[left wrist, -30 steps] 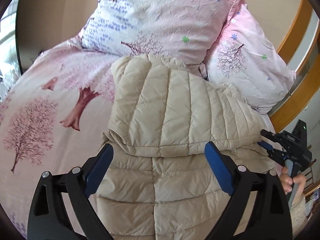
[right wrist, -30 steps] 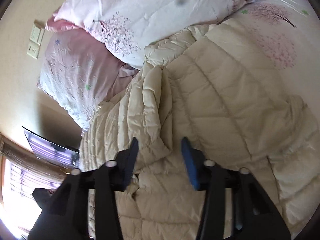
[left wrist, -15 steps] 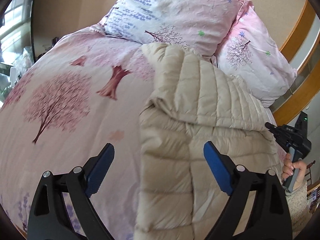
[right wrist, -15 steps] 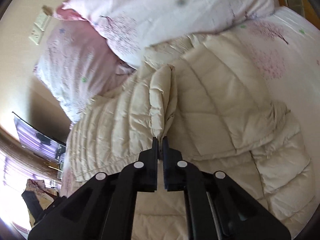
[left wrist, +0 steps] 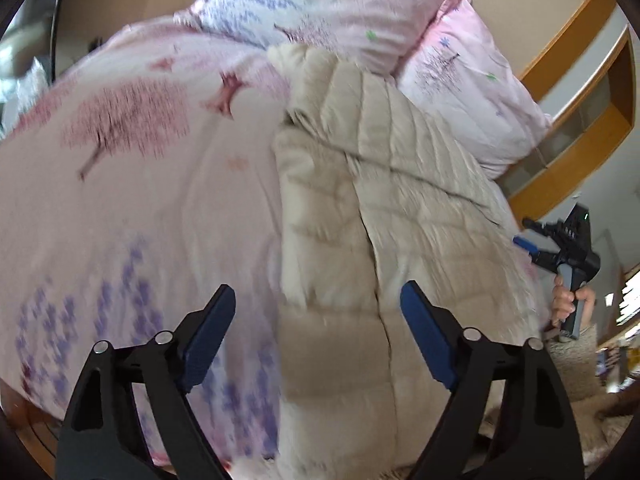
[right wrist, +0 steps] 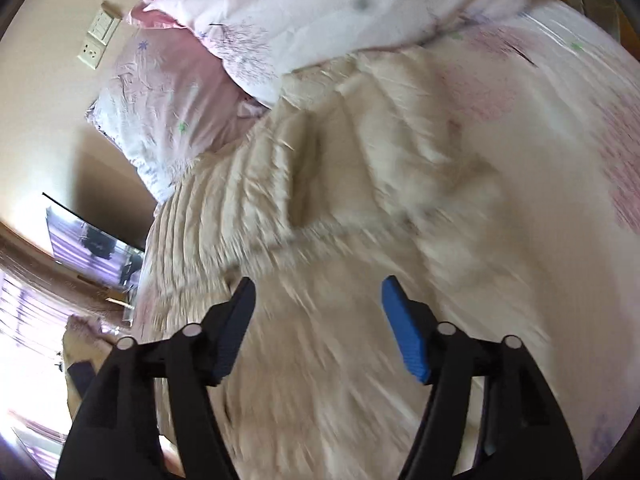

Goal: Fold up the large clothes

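Jacket [left wrist: 400, 216] lies beyond both grippers' spread, empty fingers [right wrist: 404, 332].

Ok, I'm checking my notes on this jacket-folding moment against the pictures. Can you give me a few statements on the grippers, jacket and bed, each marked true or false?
1. The left gripper is open. True.
2. The right gripper is clamped on the beige puffer jacket. False: its jaws stand apart, holding nothing.
3. The jacket lies on the pink tree-print bedspread. True.
4. No pillows are on the bed. False: pillows lie beyond the jacket.
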Action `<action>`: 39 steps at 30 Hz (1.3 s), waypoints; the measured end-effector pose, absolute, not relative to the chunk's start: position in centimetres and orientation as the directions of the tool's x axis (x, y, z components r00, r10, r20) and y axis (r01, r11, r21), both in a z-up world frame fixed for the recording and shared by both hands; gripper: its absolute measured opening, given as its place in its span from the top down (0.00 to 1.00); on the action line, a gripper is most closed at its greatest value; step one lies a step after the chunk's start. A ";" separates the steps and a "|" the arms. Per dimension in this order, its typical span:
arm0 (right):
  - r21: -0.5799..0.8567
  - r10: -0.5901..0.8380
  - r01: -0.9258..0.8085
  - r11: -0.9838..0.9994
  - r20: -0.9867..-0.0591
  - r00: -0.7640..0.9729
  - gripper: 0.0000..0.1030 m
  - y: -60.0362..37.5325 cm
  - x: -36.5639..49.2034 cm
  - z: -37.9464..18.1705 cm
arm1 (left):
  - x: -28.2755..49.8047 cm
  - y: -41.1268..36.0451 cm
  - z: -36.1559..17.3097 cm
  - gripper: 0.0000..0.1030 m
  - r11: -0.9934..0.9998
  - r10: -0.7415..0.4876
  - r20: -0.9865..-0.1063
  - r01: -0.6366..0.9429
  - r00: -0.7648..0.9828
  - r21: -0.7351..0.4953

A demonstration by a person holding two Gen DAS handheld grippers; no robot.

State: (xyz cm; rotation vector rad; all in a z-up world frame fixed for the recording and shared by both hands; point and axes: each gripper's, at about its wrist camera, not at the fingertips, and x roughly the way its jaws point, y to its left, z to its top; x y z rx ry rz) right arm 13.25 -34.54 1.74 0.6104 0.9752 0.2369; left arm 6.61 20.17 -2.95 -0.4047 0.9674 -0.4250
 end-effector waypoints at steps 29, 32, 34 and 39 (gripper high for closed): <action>0.642 0.593 0.053 0.765 -0.734 0.331 0.36 -42.0 -2.2 -3.6 | -1.1 17.3 -5.1 0.38 0.710 -0.704 -0.643 0.276 0.301 -0.648; 0.660 0.622 0.030 0.750 -0.721 0.304 0.74 -41.0 -2.3 -3.7 | -1.4 16.8 -5.4 0.63 0.721 -0.693 -0.659 0.273 0.291 -0.637; 0.636 0.604 0.004 0.772 -0.734 0.310 0.80 -40.2 -2.6 -3.3 | -1.5 16.8 -5.2 0.81 0.728 -0.685 -0.664 0.272 0.299 -0.629; 0.646 0.610 -0.060 0.761 -0.682 0.403 0.88 -39.6 -2.9 -0.5 | -1.7 17.6 -3.6 0.92 0.746 -0.665 -0.642 0.287 0.383 -0.601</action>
